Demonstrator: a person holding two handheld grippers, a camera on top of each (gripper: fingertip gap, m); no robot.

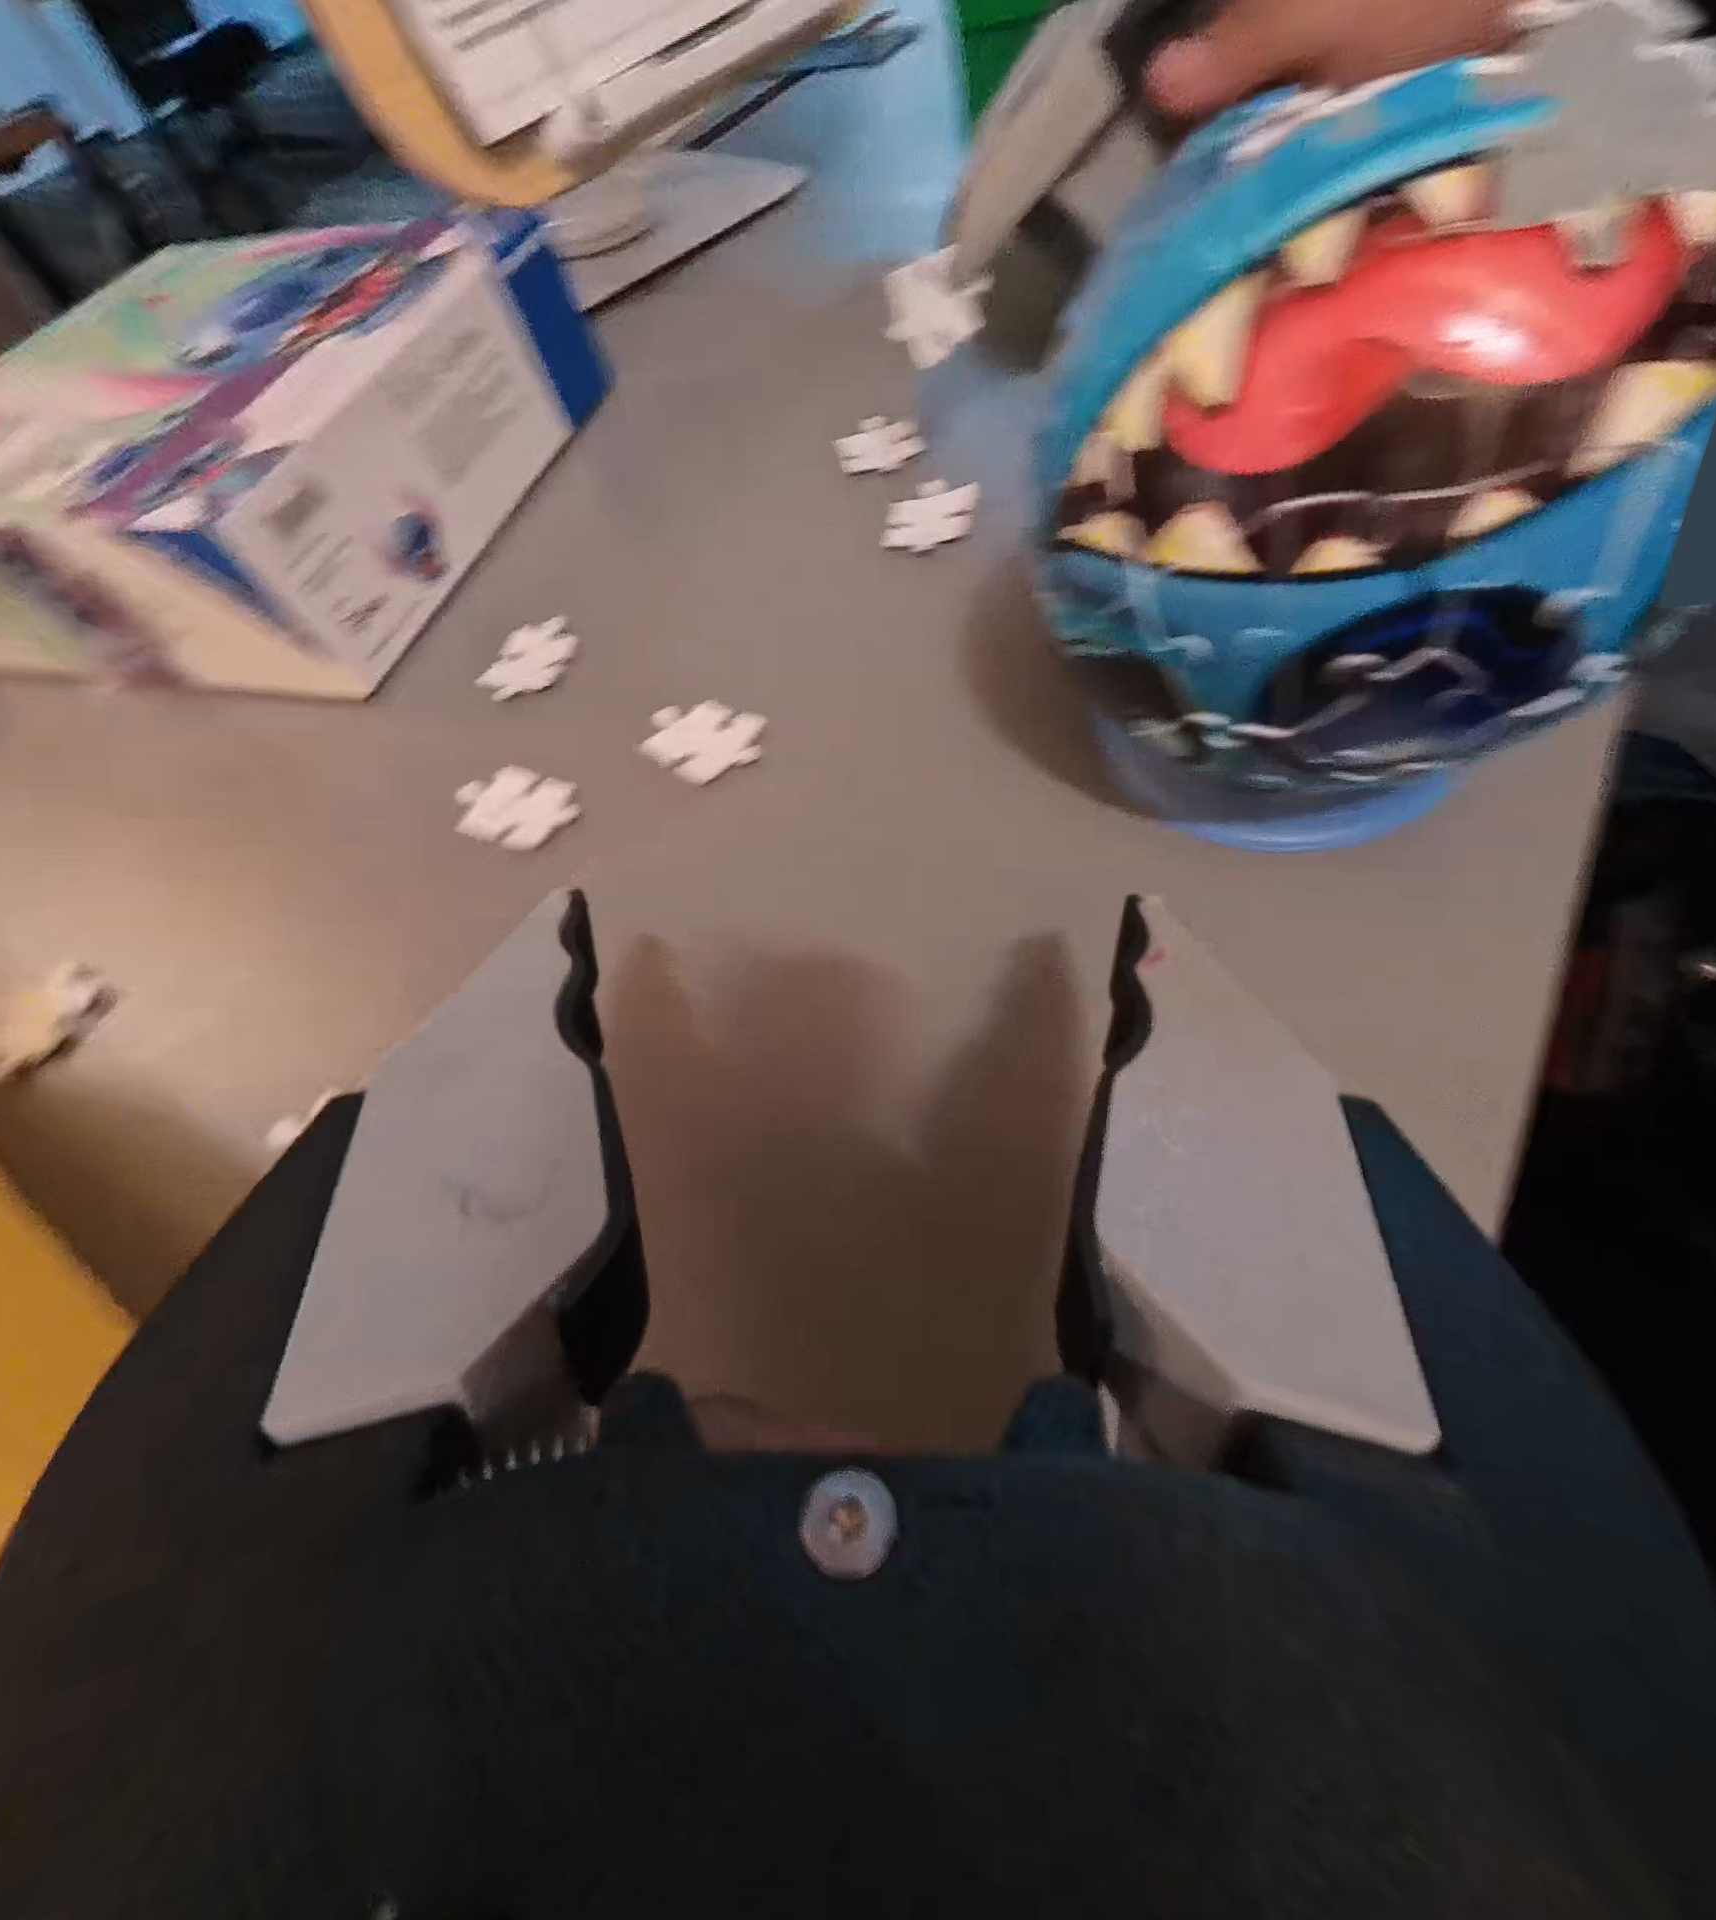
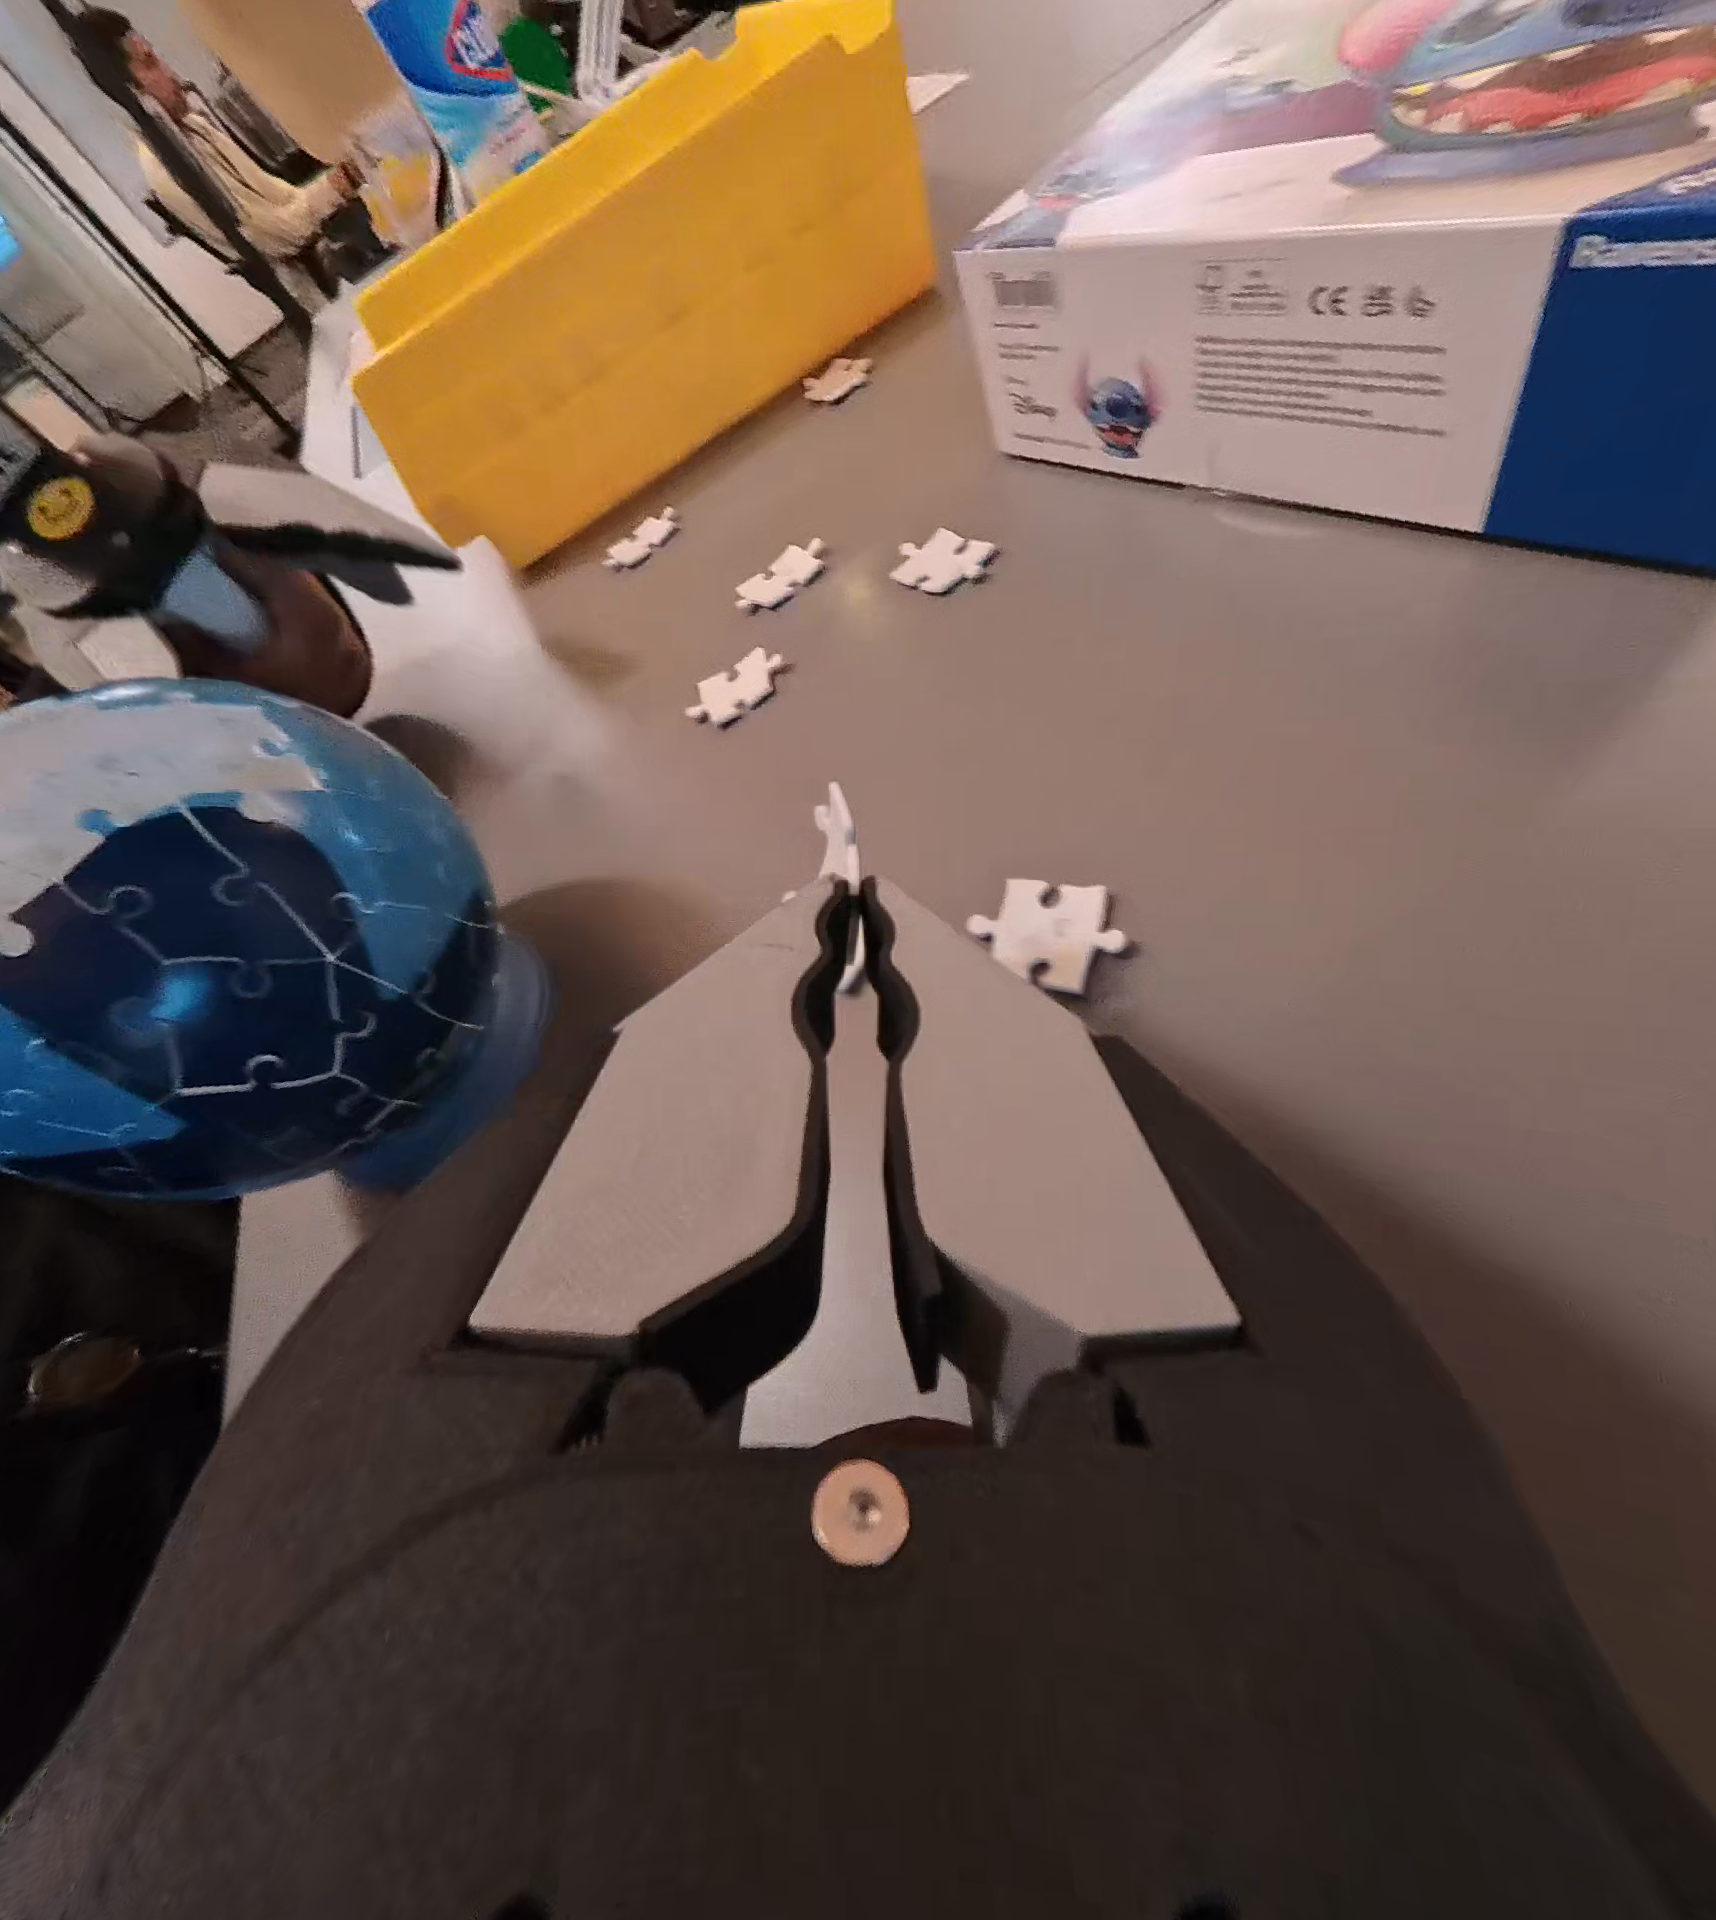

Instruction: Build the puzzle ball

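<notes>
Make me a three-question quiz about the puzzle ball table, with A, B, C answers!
1. Where is the yellow bin?
A. on the box
B. on the table, behind the loose pieces
C. under the ball

2. What colour do the loose pieces on the table show?
A. white
B. red
C. green

3. What is the right gripper doing?
A. open, empty
B. shut on the ball
C. shut on a piece

Answers:
1 B: the bin stands on the table past the pieces, left of the box.
2 A: they lie blank side up.
3 C: a piece sticks out between its fingertips; the ball sits apart, at its left.
</notes>
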